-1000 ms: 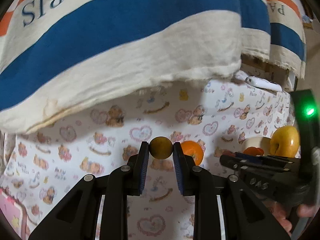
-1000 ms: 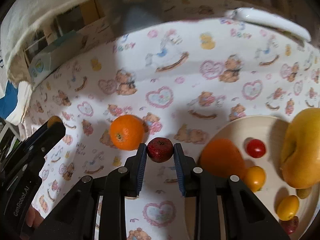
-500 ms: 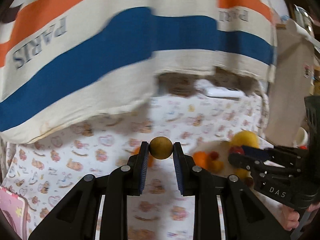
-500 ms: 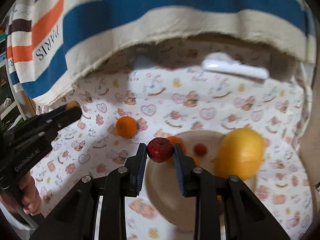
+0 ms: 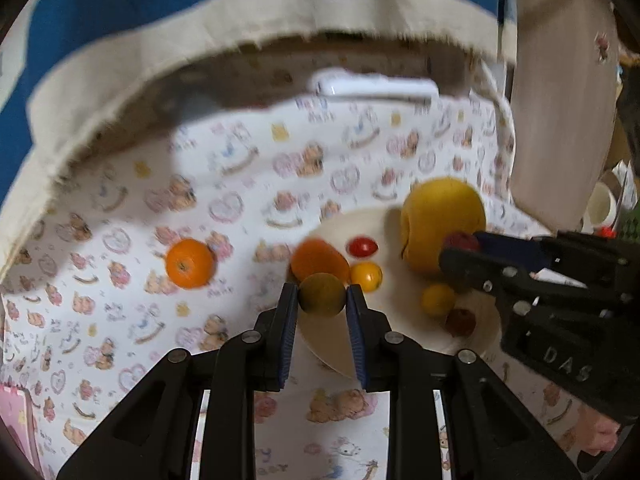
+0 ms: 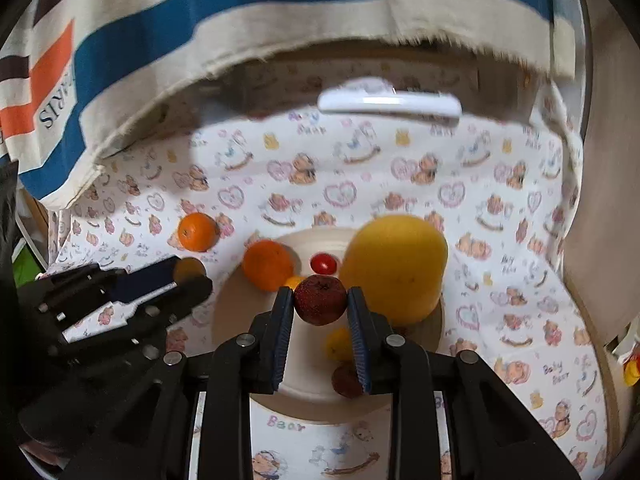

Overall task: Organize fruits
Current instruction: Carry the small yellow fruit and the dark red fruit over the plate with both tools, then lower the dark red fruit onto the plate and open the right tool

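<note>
Left wrist view: left gripper clenched on a brownish-green fruit, held above the plate's near-left edge.
Right wrist view: right gripper clenched on a dark red fruit, held over the plate middle.
Other gripper: right gripper enters the left view at 3 o'clock; left gripper enters the right view at 9 o'clock, its fruit showing at the tip.
Plate contents: big yellow fruit at 1 o'clock of the red fruit; orange at 10 o'clock on the plate's left rim; red tomato between those two; yellow tomato; small yellow fruit; another dark red fruit near the front rim.
Off the plate: tangerine on the cloth, at 9 o'clock of the plate, apart from it.
Cloth: printed with bears and hearts.
Back: white bar at 12 o'clock; striped fabric hanging above it.
</note>
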The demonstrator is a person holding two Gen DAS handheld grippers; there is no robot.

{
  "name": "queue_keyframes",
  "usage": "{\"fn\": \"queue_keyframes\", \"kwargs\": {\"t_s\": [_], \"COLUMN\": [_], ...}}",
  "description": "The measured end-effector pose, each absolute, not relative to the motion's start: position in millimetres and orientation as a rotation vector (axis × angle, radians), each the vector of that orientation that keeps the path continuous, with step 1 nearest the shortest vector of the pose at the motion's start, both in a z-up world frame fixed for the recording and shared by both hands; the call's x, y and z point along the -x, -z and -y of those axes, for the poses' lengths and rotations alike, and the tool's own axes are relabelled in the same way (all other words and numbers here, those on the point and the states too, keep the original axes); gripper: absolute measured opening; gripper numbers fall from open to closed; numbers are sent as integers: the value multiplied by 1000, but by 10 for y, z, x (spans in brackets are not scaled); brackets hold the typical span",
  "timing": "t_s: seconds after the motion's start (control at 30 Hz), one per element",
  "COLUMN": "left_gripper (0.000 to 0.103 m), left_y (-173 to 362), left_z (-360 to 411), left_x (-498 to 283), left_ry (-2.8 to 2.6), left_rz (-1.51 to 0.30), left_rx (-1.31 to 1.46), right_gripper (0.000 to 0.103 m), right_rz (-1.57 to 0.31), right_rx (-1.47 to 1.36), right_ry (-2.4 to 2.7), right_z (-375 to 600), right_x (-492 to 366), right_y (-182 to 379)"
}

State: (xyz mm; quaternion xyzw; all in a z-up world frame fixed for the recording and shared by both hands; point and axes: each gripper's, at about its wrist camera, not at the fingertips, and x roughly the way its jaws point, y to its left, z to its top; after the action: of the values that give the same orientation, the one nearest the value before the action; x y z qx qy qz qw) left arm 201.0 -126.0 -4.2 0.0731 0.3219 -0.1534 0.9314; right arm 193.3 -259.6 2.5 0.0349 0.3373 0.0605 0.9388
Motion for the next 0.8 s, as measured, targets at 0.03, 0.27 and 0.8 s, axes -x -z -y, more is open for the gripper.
{"fn": "queue_keyframes", "kwargs": {"t_s": [0.03, 0.27, 0.8], "left_gripper": [24, 24, 24], "left_y": [76, 222, 318], "left_z": [1278, 1331, 1343], "left_x": [-2025, -2061, -2086], "left_ry": [310, 340, 364], "left_rz": [-671, -722, -736], "left_rx": [-152, -140, -165], "right_gripper": [29, 29, 29], "right_rz": [-704, -822, -881], "right_rx": [-80, -136, -105], "right_ry": [-125, -147, -95], "right_z": [2620, 2714, 2749], "right_x": [-1949, -2048, -2117], "right_y": [-9, 146, 244]}}
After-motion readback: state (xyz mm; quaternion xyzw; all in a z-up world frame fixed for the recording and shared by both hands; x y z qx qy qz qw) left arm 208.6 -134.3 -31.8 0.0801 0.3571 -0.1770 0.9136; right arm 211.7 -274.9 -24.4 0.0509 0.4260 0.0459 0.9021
